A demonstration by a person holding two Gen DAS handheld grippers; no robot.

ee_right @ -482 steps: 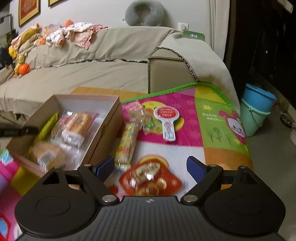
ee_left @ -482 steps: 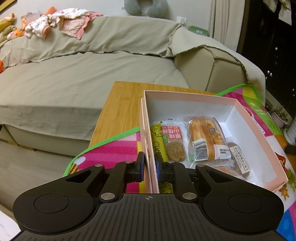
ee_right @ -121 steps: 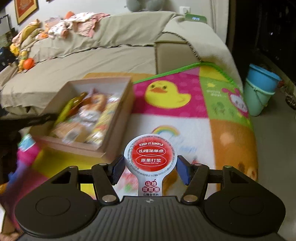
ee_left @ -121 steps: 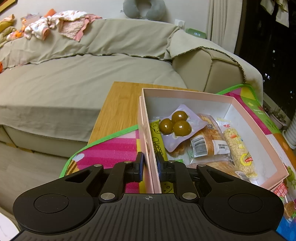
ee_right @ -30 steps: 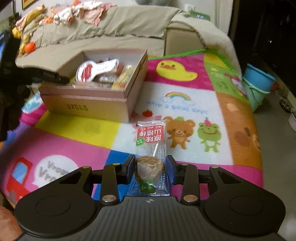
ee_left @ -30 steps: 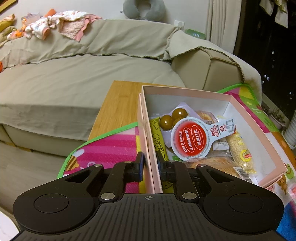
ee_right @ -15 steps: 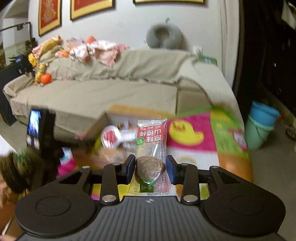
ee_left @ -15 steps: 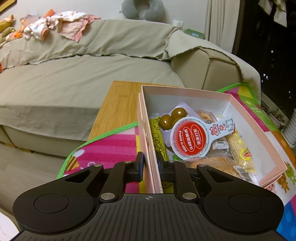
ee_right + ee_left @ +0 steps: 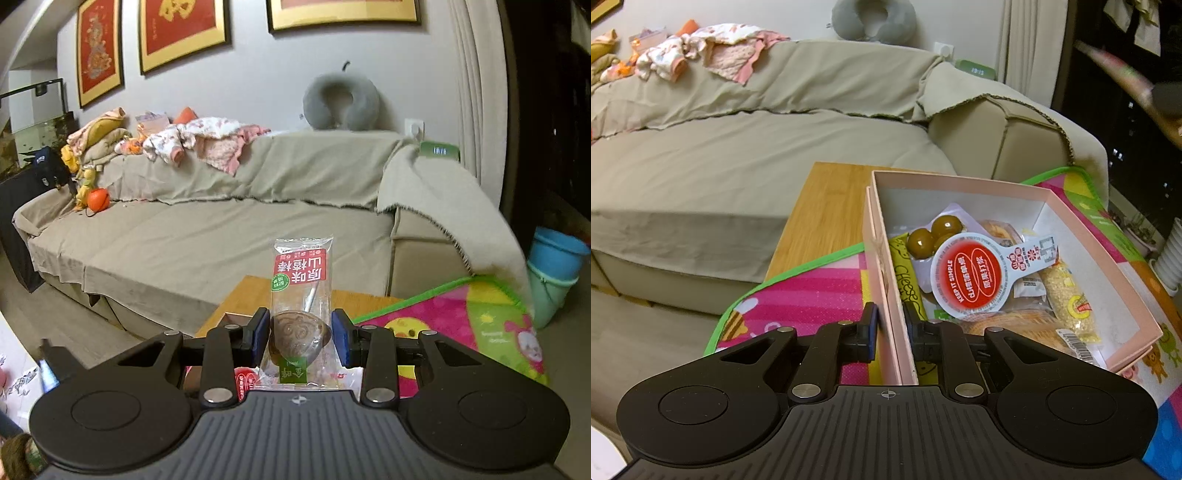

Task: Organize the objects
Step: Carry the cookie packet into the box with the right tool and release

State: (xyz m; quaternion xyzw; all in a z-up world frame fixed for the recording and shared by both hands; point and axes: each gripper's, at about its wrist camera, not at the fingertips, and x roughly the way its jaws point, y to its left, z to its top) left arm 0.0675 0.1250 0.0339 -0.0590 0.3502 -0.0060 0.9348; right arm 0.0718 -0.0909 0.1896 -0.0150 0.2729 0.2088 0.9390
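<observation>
A pink cardboard box [image 9: 1082, 206] sits on the play mat and holds several snack packets, with a round red-labelled packet [image 9: 971, 278] on top. My left gripper [image 9: 890, 325] is shut on the box's near left wall. My right gripper [image 9: 300, 334] is shut on a clear wrapped lollipop packet [image 9: 301, 295] with a red label and holds it up in the air above the box. Only a corner of the box [image 9: 231, 317] and a bit of the red packet [image 9: 245, 382] show under the right gripper. The lollipop also shows blurred at the top right of the left wrist view [image 9: 1123, 77].
A beige sofa [image 9: 207, 236] with clothes and a grey neck pillow [image 9: 341, 101] lies behind. A wooden table [image 9: 827, 214] carries the colourful play mat [image 9: 465, 325]. A blue bucket [image 9: 554, 266] stands on the floor at the right.
My right gripper has lifted the lollipop packet off the mat and carried it toward the box. The left gripper and the box have stayed put.
</observation>
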